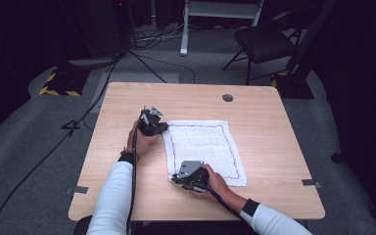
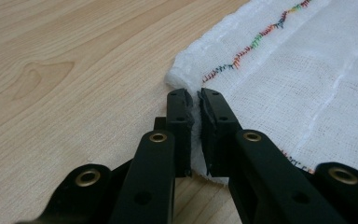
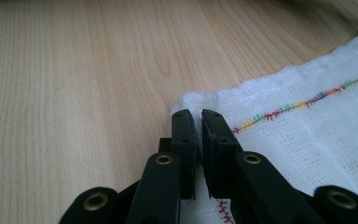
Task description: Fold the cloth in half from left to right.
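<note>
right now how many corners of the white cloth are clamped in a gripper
2. The left gripper is shut on the cloth's far-left corner, and the right gripper is shut on its near-left corner. The two right-hand corners lie free on the table.

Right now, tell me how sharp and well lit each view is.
High view: table brightly lit, room behind dark, picture soft. Left gripper view: white cloth weave and stitching crisp, near jaws slightly soft. Right gripper view: even light, far wood blurred, no glare.
</note>
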### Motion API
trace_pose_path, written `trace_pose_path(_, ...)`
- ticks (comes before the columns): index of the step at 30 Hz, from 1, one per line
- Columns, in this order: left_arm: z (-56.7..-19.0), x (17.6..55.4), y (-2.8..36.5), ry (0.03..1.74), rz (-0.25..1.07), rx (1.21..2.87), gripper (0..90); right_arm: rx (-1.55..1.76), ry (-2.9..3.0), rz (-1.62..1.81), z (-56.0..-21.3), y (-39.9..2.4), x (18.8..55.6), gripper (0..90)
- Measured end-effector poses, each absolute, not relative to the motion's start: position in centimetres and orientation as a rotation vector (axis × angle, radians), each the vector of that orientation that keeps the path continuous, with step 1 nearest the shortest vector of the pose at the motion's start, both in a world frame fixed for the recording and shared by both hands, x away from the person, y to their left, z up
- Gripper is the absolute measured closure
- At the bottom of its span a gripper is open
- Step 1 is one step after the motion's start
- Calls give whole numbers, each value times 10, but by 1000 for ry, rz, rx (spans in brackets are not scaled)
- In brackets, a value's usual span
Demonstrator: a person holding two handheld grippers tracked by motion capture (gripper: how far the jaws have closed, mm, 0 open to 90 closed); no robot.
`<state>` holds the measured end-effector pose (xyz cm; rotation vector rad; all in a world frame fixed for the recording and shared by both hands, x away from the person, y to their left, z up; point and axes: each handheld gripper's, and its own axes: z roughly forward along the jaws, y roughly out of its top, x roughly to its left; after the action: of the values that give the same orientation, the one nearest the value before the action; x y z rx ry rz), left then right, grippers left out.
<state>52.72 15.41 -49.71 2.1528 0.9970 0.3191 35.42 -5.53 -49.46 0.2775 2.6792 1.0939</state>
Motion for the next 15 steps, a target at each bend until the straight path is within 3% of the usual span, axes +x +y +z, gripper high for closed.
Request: trace_pose_path(15,-487,512,172,972,372,2115,854,179,2651,1141,-480,-49,348,850)
